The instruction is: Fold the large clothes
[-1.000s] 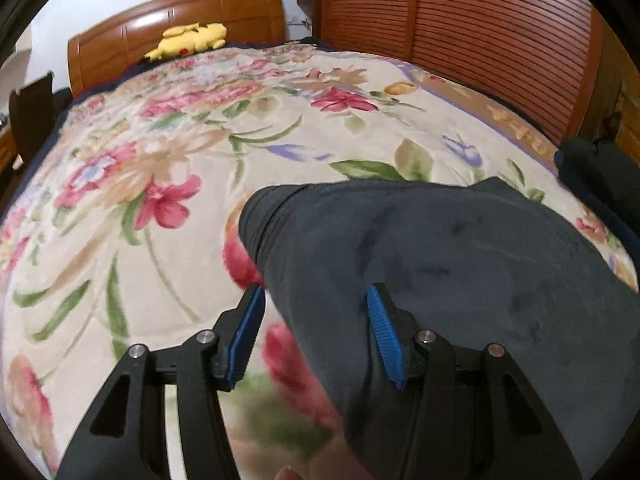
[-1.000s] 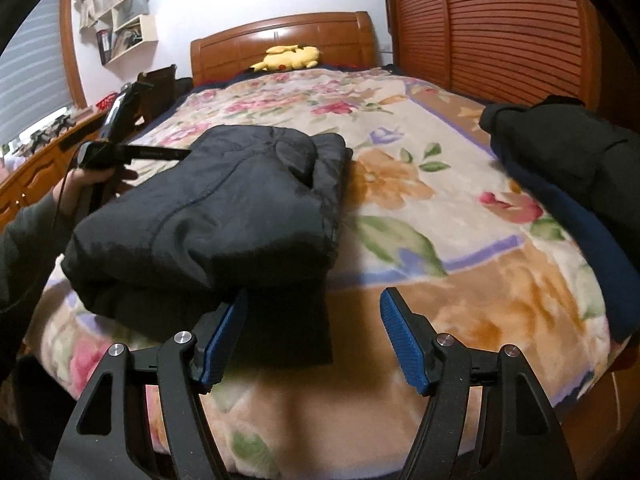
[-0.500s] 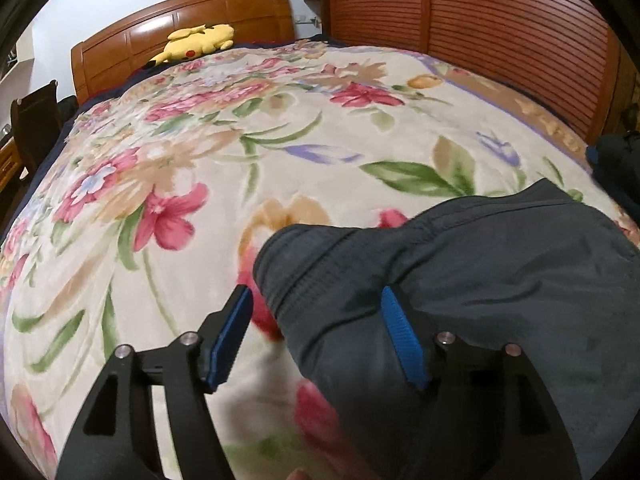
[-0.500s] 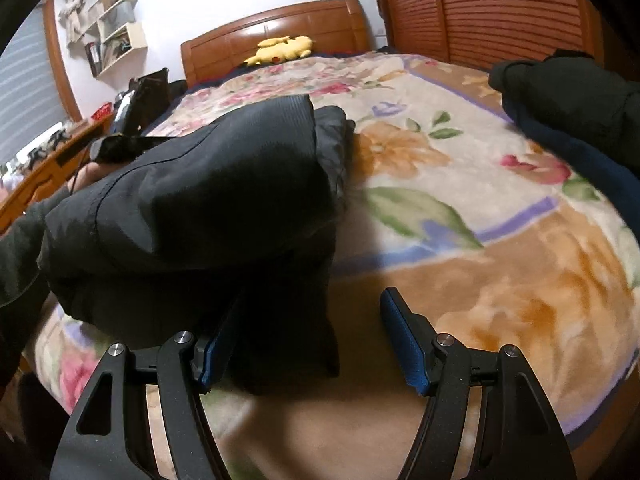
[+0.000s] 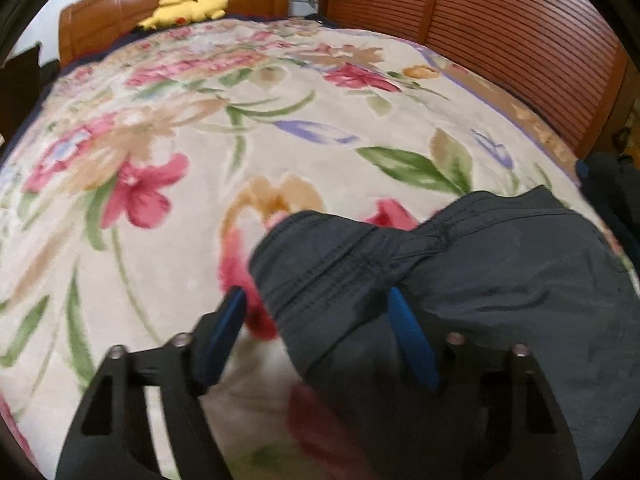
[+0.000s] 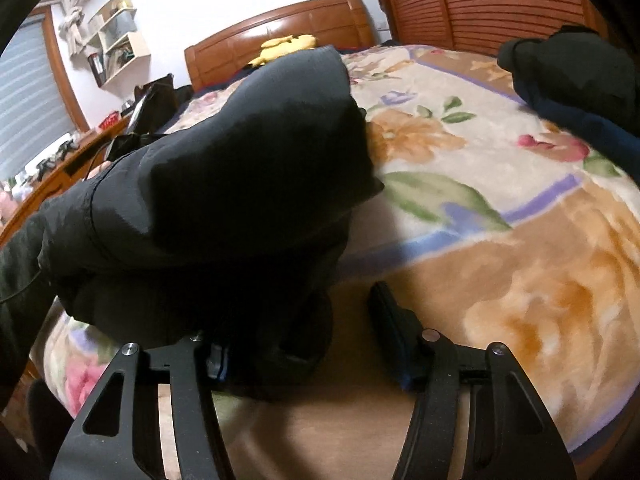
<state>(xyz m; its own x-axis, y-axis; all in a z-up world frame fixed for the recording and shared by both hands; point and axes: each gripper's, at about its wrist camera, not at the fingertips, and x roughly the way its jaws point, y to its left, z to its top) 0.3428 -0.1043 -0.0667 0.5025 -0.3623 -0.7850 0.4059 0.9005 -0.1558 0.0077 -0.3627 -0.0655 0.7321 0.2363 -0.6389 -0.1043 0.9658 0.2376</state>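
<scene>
A dark grey folded garment [image 5: 480,280] lies on the flowered blanket [image 5: 180,220] of a bed. In the left wrist view its stitched hem end sits between the fingers of my left gripper [image 5: 316,320]. The jaws are closing; the left pad stands apart from the cloth. In the right wrist view the same garment [image 6: 240,184] bulks up close. Its lower fold reaches between the fingers of my right gripper [image 6: 304,340], whose jaws are closing. The left fingertip is hidden under the fabric, and a gap shows at the right pad [image 6: 390,328].
A yellow plush toy [image 5: 188,6] lies by the wooden headboard [image 6: 280,28]. Slatted wooden doors [image 5: 500,40] line the bed's right side. Another dark clothes pile [image 6: 580,76] sits at the right edge. A desk and wall shelf [image 6: 120,52] are at left. A dark sleeve [image 6: 20,260] is close by.
The left gripper drew back along the garment, so its hem end now lies between the fingers. The right gripper sank to the garment's near edge, and its jaws narrowed around the lower fold.
</scene>
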